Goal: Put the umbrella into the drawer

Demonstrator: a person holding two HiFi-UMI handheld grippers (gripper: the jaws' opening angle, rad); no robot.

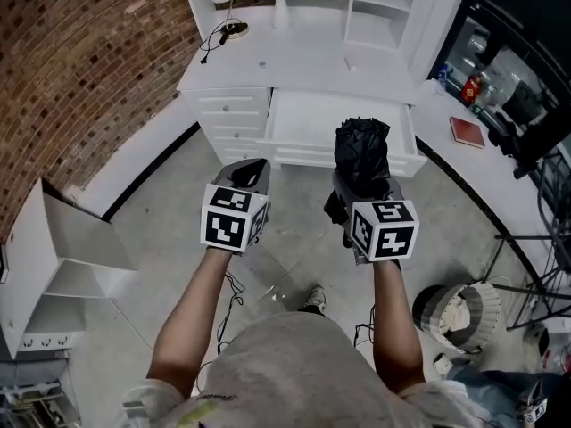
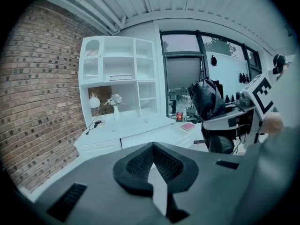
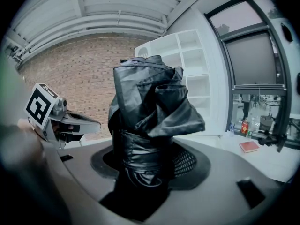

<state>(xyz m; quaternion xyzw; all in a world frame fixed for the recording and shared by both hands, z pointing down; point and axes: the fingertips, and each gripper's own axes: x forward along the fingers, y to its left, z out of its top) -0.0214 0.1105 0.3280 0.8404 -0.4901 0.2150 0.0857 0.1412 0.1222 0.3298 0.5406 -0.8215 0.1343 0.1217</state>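
Just beyond the umbrella [image 1: 361, 150], head view, unlike right gripper view, is showing the open drawer [image 1: 303, 127] | right gripper [image 3: 143, 170] is pinching umbrella's base, upright | left gripper [image 2: 152, 170] is pressing together, empty

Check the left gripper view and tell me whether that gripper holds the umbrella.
No, the left gripper has its jaws together on nothing; the black umbrella sits in the right gripper.

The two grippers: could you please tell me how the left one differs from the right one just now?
The right gripper is shut on a folded black umbrella; the left gripper has its jaws together on nothing. In the head view the right gripper's umbrella overlaps the open drawer, while the left gripper shows against the floor. Both point toward the white desk.
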